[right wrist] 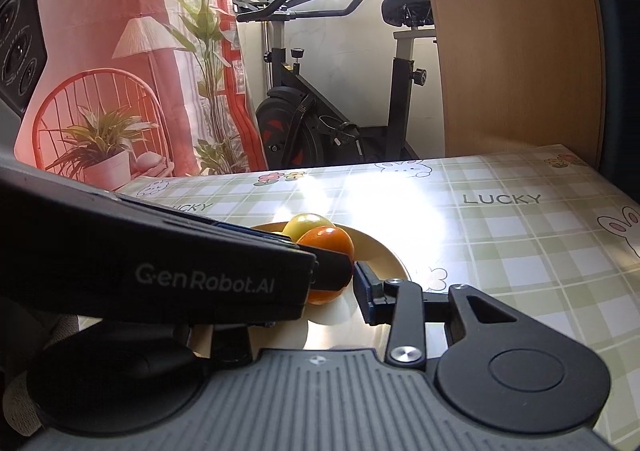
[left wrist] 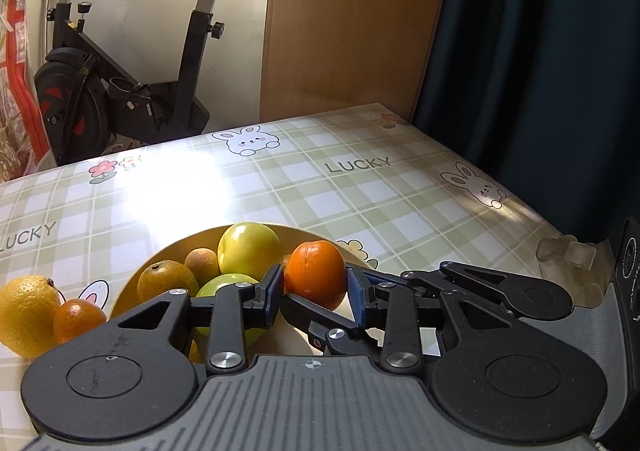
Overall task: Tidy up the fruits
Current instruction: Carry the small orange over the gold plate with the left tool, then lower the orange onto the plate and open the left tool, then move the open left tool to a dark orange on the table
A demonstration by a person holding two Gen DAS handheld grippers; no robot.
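Left gripper grips orange (over bowl rim).

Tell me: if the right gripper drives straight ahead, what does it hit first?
Probably the round orange fruit held by the left gripper, above the shallow yellow plate. The right gripper sits just behind it; its left finger is hidden, so depth is uncertain.

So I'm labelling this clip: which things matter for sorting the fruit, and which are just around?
Job: left gripper gripping small orange tangerine; round yellow bowl of fruit; large yellow orange beside it.

Around: black exercise bike, checked "LUCKY" tablecloth.
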